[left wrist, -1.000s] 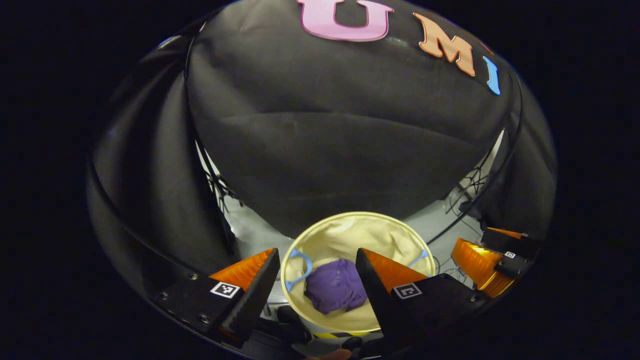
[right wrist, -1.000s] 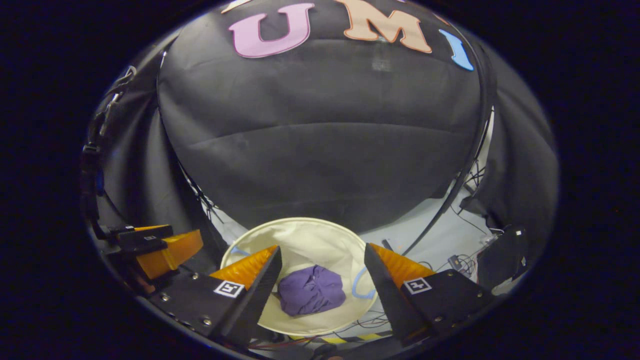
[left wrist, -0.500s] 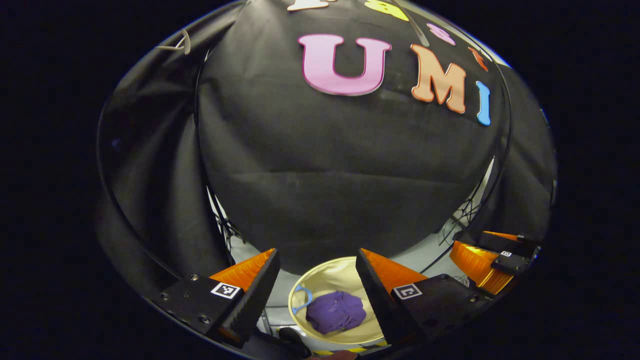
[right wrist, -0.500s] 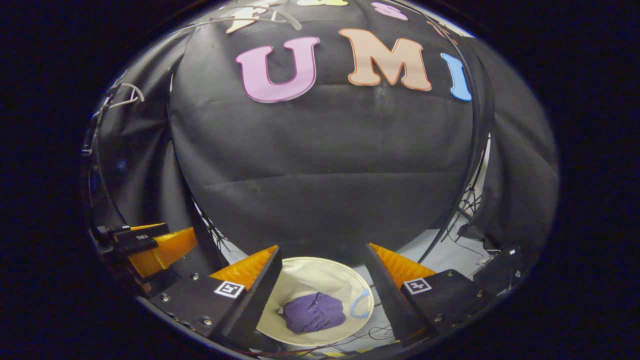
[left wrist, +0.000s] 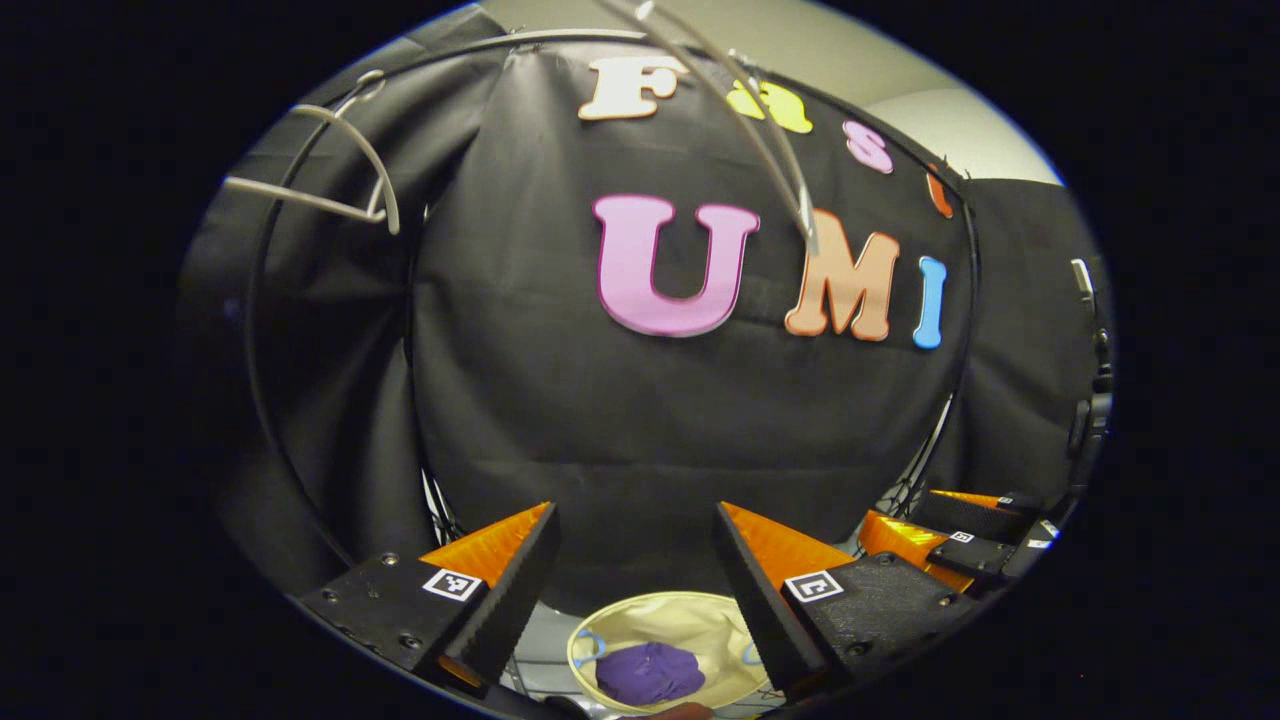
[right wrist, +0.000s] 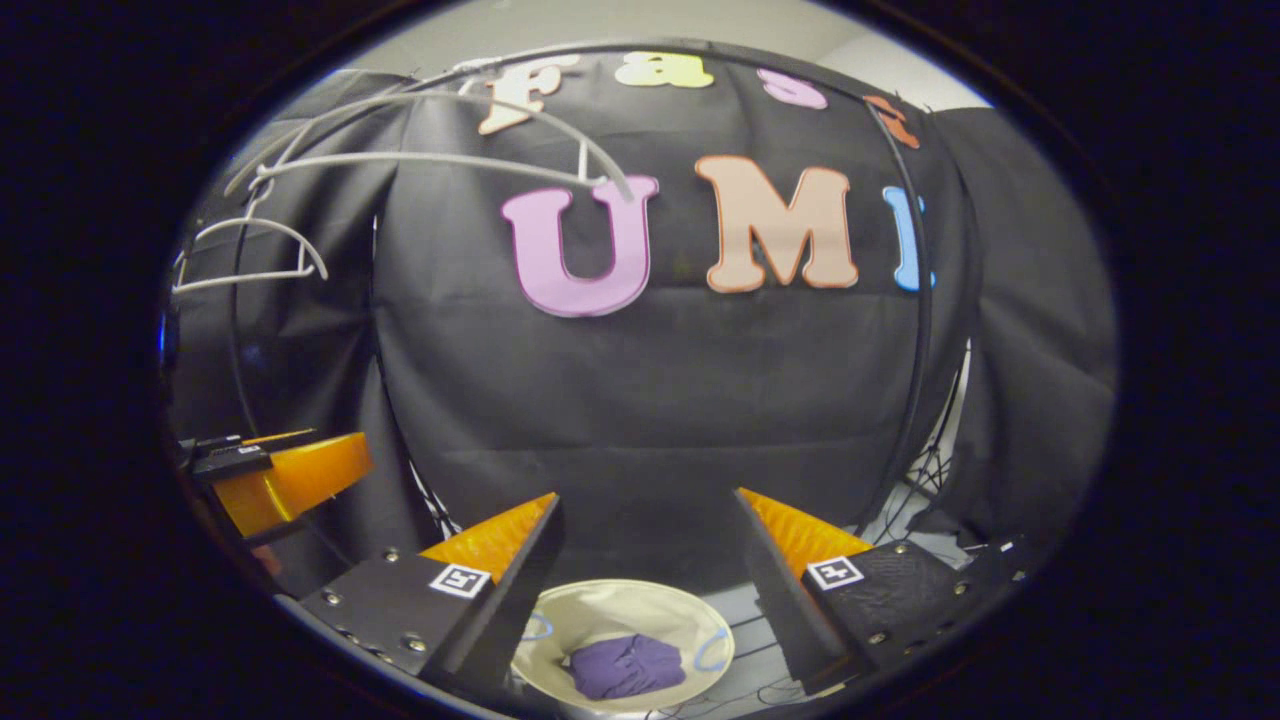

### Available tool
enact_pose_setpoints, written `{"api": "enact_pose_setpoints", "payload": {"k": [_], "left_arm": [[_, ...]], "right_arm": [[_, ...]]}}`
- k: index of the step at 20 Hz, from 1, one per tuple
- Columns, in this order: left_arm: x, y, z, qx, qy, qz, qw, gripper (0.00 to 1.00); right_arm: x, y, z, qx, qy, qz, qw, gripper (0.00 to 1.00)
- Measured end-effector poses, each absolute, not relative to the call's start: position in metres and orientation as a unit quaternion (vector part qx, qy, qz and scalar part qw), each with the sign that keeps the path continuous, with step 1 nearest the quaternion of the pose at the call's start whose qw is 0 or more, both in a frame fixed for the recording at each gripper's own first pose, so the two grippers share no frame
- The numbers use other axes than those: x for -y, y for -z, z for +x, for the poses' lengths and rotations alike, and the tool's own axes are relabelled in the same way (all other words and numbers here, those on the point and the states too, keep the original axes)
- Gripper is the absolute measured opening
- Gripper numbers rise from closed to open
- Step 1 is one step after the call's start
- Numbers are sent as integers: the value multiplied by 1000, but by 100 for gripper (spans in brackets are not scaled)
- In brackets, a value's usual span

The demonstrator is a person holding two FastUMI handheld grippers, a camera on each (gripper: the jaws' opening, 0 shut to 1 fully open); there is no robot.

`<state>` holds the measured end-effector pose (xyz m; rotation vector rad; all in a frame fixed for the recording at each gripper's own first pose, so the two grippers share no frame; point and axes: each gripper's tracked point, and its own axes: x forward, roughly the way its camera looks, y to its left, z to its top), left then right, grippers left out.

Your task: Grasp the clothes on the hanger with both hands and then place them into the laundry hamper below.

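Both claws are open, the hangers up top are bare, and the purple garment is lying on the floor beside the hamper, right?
Not quite. The purple garment lies inside the hamper, not on the floor; the right gripper view shows it bunched at the bottom. The rest holds: left claw and right claw are open, the hangers bare.

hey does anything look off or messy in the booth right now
Nothing stands out. The purple garment lies bunched inside the cream laundry hamper, with none of it over the rim. The white hangers hang bare near the top. The left gripper and right gripper are both open and hold nothing.
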<state>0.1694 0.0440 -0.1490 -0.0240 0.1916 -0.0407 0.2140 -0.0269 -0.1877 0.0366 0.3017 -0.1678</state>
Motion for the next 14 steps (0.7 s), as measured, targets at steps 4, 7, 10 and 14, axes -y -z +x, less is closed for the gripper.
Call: {"api": "enact_pose_setpoints", "payload": {"k": [4,7,10,14], "left_arm": [[-39,98,143,-55,22,-15,998,94],[-39,73,128,-34,20,-6,999,89],[-37,55,113,-19,19,14,1000,89],[-33,44,99,-15,19,24,999,89]], "right_arm": [[22,123,201,-94,77,17,992,100],[15,95,181,-68,70,17,995,99],[3,74,165,-50,60,16,997,99],[-8,73,146,-43,50,19,998,99]]}}
